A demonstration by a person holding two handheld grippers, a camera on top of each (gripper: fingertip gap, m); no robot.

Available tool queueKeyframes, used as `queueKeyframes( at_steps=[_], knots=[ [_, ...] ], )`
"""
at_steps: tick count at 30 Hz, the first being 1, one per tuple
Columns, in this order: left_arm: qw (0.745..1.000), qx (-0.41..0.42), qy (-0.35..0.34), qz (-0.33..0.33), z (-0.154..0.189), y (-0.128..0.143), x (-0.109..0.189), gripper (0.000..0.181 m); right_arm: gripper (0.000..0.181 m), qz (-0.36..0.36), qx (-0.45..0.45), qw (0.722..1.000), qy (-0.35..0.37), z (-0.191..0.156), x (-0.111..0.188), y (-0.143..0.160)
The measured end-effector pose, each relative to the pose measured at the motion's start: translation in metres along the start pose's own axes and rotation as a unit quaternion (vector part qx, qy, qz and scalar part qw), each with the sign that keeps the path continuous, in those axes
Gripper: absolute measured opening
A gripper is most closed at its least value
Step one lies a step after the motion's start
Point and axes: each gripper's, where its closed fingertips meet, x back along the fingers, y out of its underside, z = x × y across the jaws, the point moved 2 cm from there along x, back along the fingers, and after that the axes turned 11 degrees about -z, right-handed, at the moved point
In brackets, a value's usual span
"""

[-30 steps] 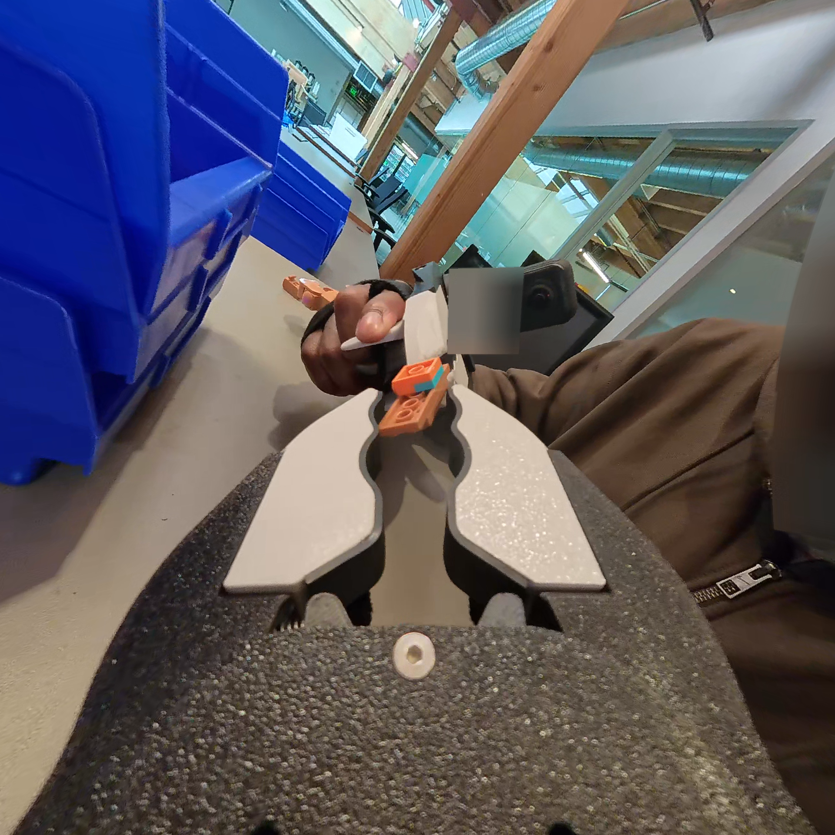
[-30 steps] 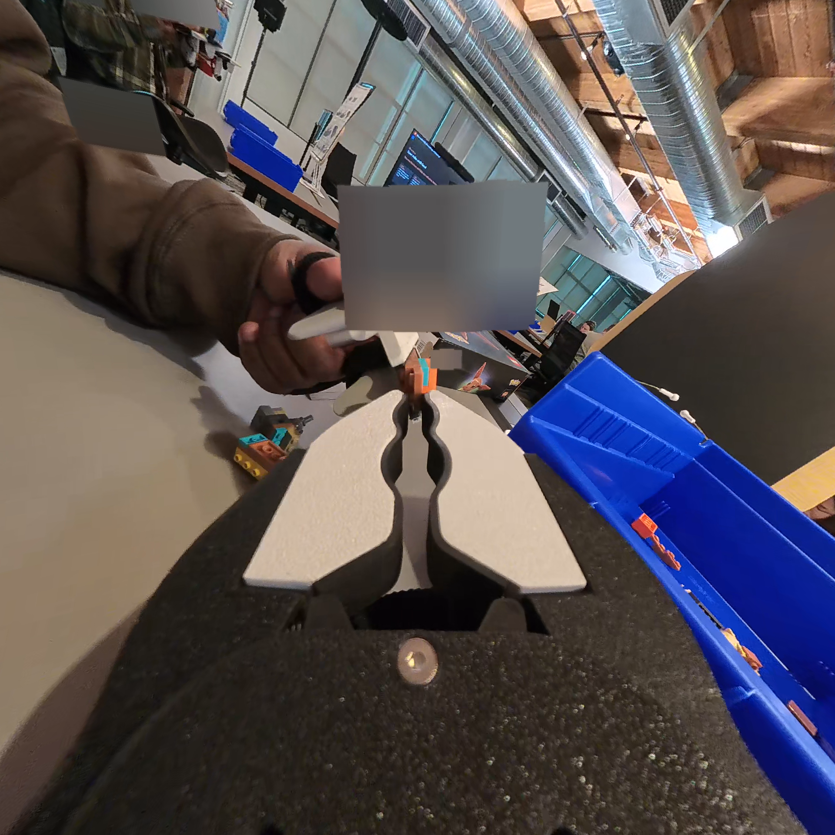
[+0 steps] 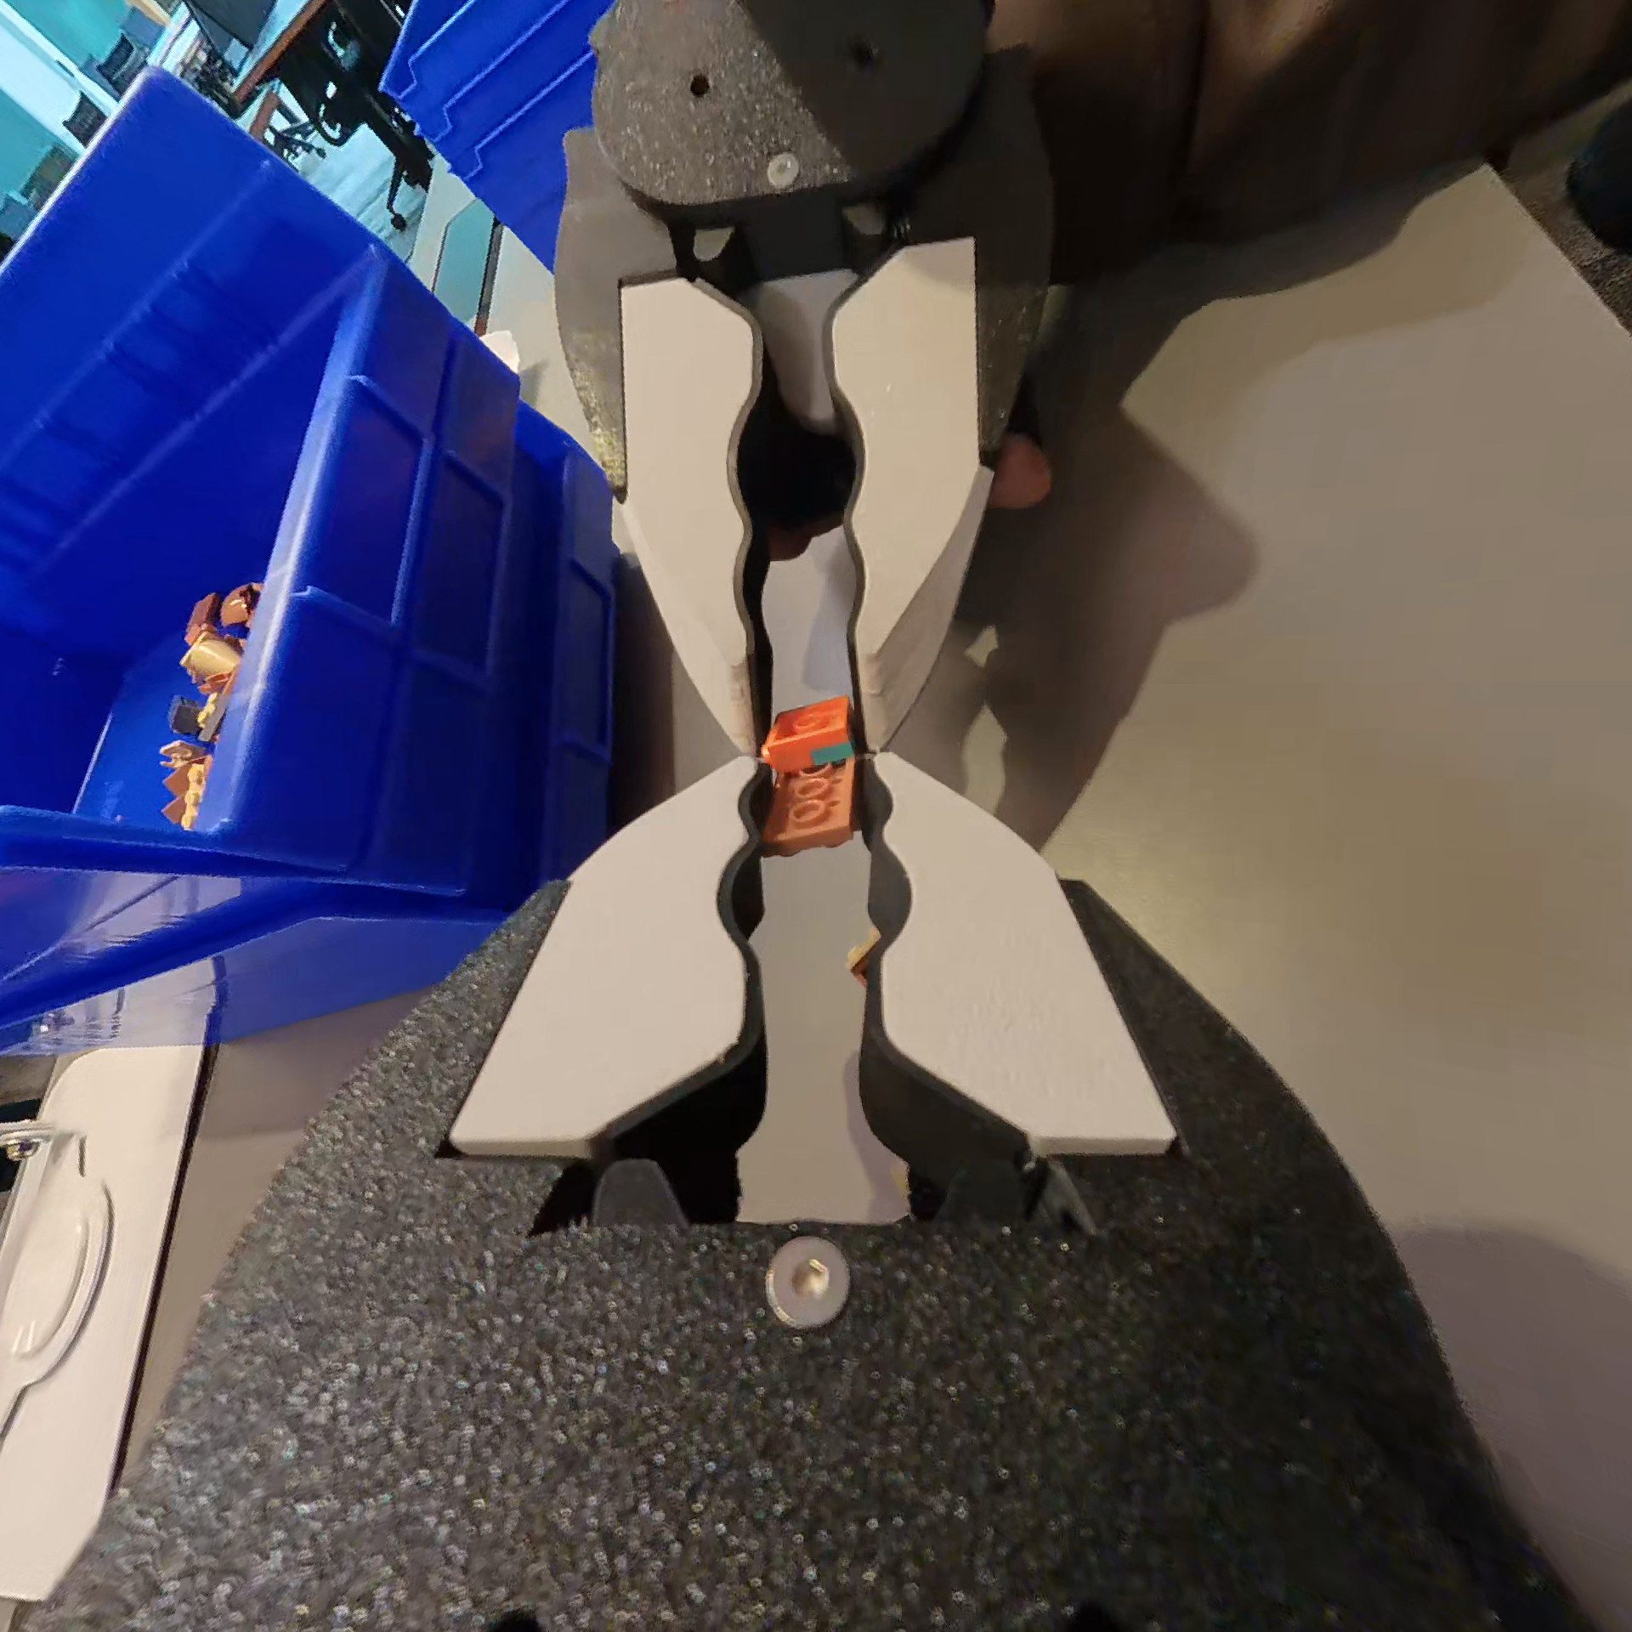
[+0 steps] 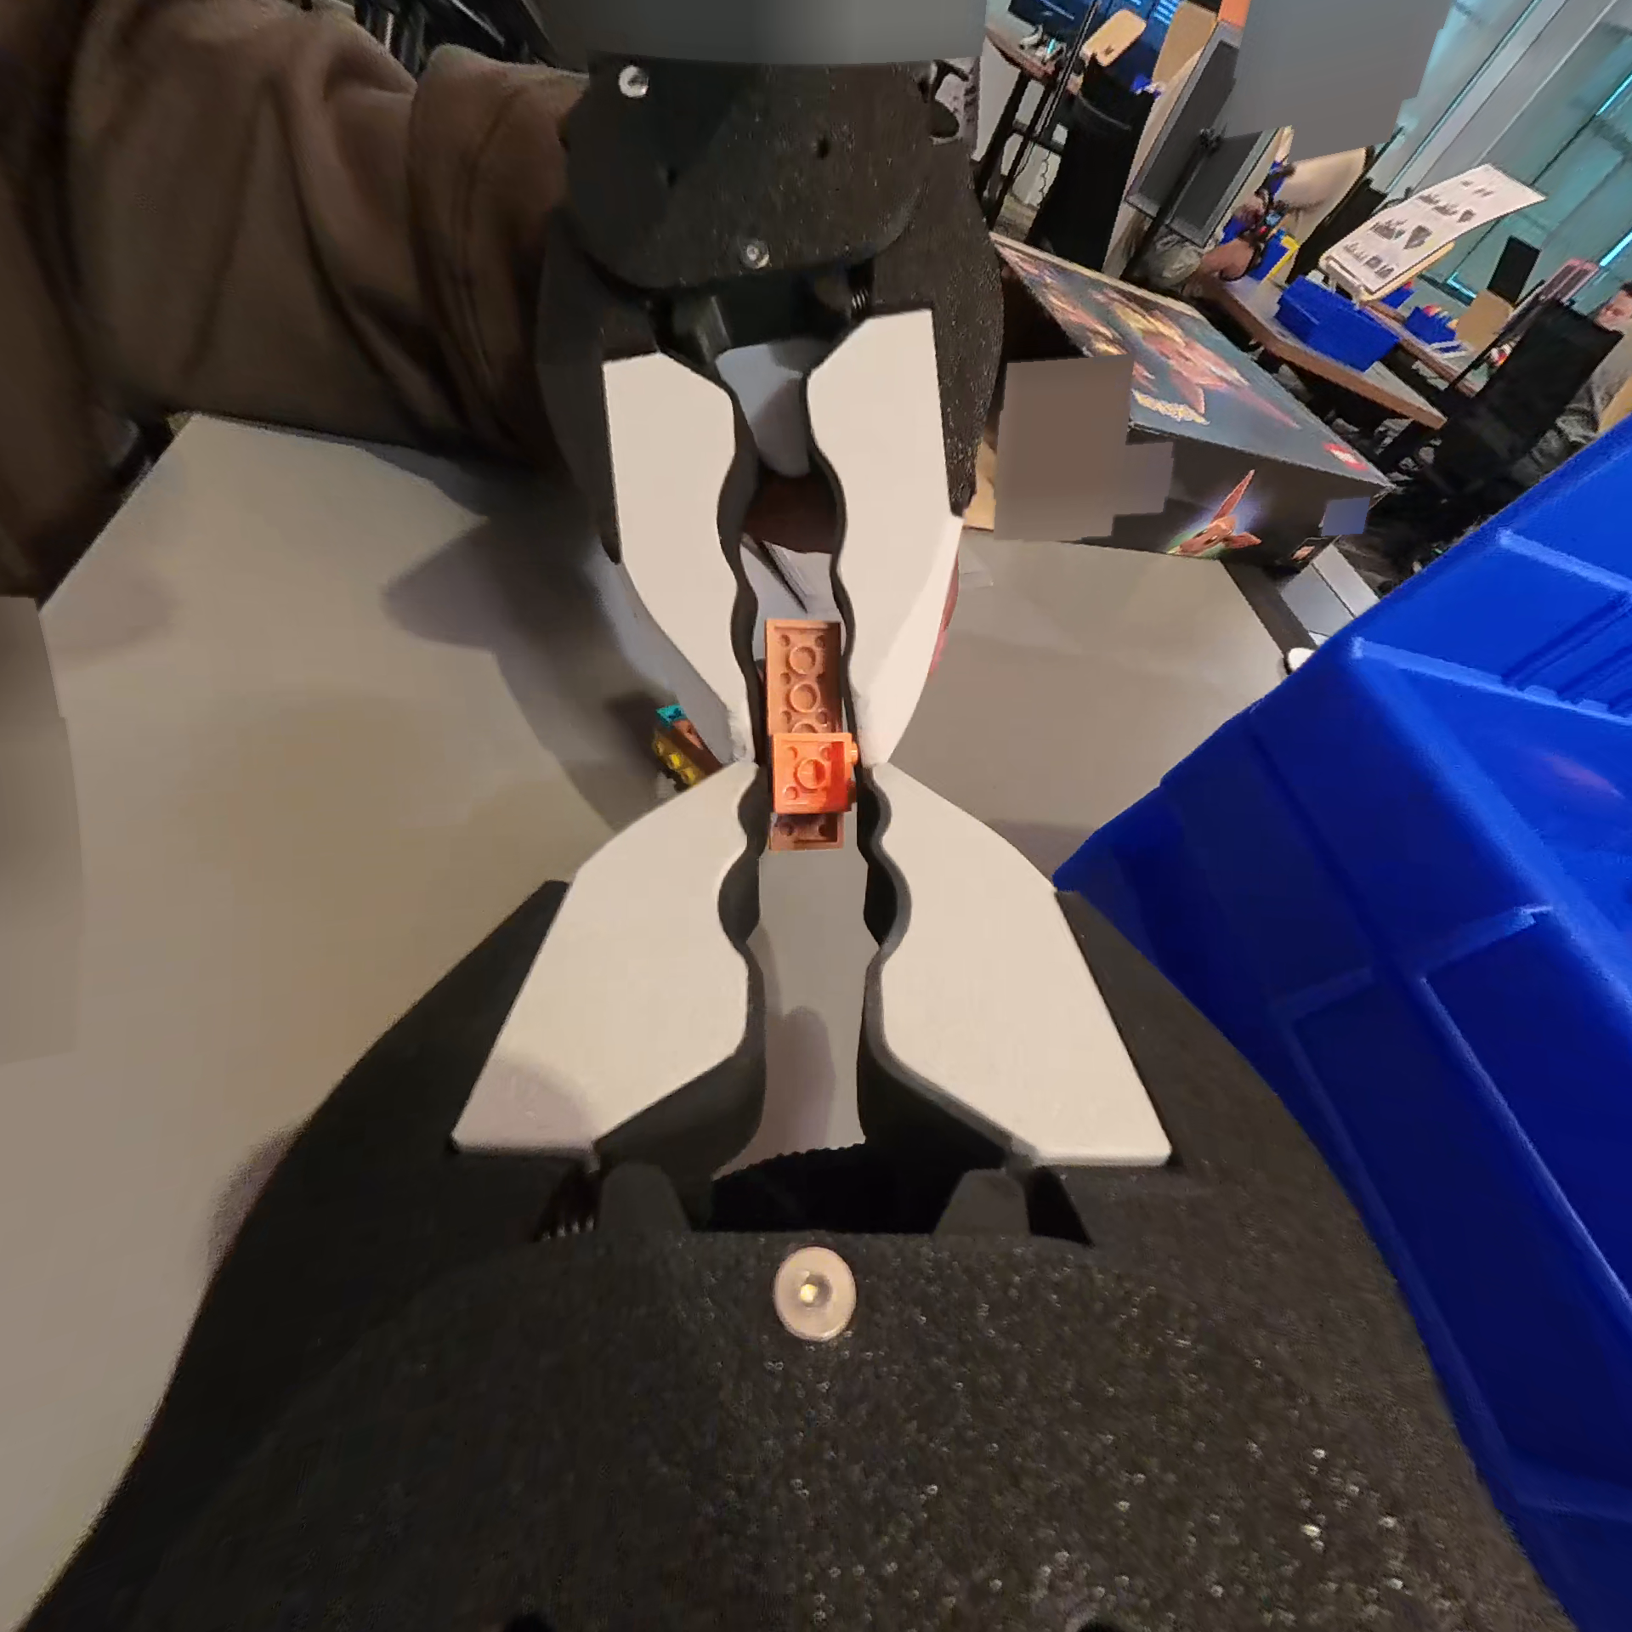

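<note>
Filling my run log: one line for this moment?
left gripper: shut on brown plate | right gripper: shut on orange brick | fingertips meet | blue bin beside

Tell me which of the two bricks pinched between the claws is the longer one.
The reddish-brown plate, a long piece seen from its underside, held by the left claw. The bright orange brick held by the right claw is short and squarish.

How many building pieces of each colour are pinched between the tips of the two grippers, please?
bright orange brick: 1
reddish-brown plate: 1
teal piece: 1
Total: 3
</note>
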Motion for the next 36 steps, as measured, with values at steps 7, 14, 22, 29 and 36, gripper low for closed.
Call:
queueKeyframes(
  at_steps=[7, 14, 22, 29, 36],
  knots=[
    [0.995, 0.094, 0.013, -0.001, -0.012, 0.007, -0.003, 0.019, 0.018, -0.021, 0.028, 0.997, 0.072, 0.011, -0.002, 0.0],
    [0.977, 0.194, 0.072, 0.043, -0.016, 0.005, 0.0, 0.019, 0.019, -0.008, 0.075, 0.988, 0.135, 0.015, 0.002, -0.007],
    [0.989, 0.145, -0.015, 0.004, -0.025, 0.009, -0.004, 0.018, 0.018, -0.011, 0.016, 0.99, 0.139, 0.025, 0.0, -0.002],
    [0.97, 0.038, -0.222, -0.09, -0.05, 0.021, -0.007, 0.018, 0.014, 0.008, -0.197, 0.974, 0.116, 0.047, 0.003, 0.002],
    [0.94, -0.038, -0.312, -0.133, -0.053, 0.015, -0.007, 0.018, 0.026, -0.012, -0.279, 0.952, 0.125, 0.047, -0.006, 0.002]
  ],
)
